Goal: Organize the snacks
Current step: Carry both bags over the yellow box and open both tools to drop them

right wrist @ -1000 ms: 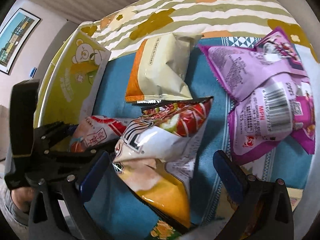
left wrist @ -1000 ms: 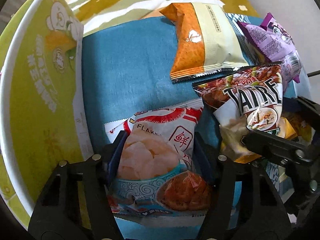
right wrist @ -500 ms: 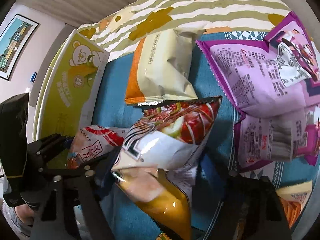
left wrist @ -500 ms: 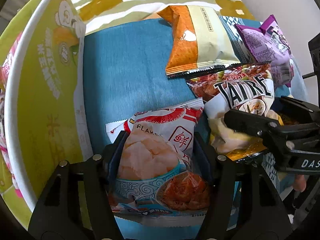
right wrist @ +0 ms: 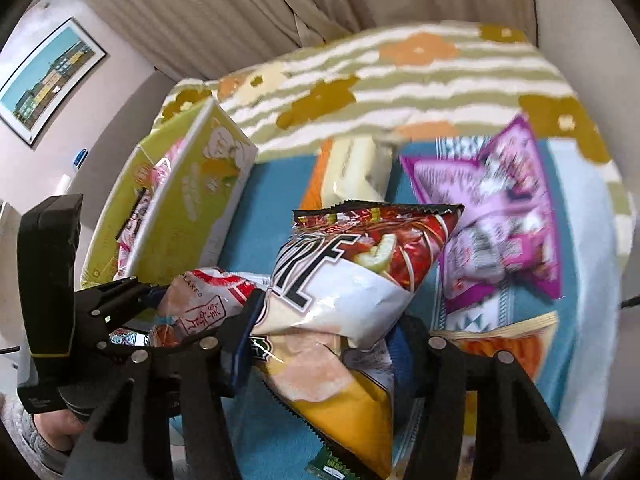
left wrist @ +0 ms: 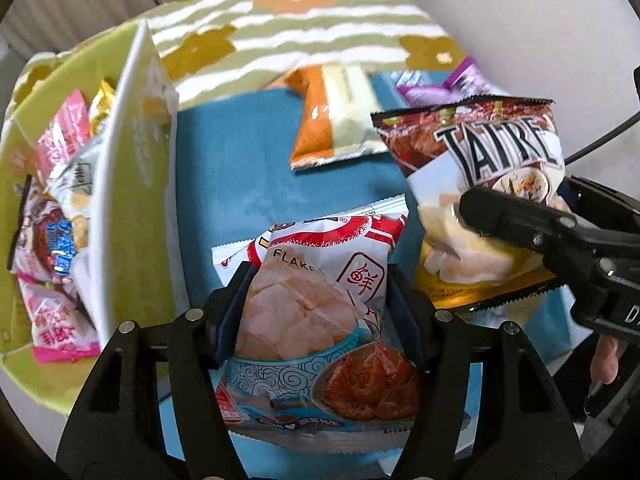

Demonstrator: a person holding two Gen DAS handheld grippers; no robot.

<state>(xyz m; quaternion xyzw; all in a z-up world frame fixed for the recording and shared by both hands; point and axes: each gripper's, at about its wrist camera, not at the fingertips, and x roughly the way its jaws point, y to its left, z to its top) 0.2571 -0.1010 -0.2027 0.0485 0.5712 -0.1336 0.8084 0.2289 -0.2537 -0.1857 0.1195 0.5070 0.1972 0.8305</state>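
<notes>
Two snack bags in our grip above the blue cloth. Our left gripper, low in the frame's centre, is clamped narrowly on the white-and-red flakes bag. At right, our right gripper has just been closing, and its pads now pinch the red, white and yellow chip bag between them. The yellow-green box, already holding packets, stands at left. An orange-and-cream bag lies at upper centre, purple bags at the right of the right-hand view.
</notes>
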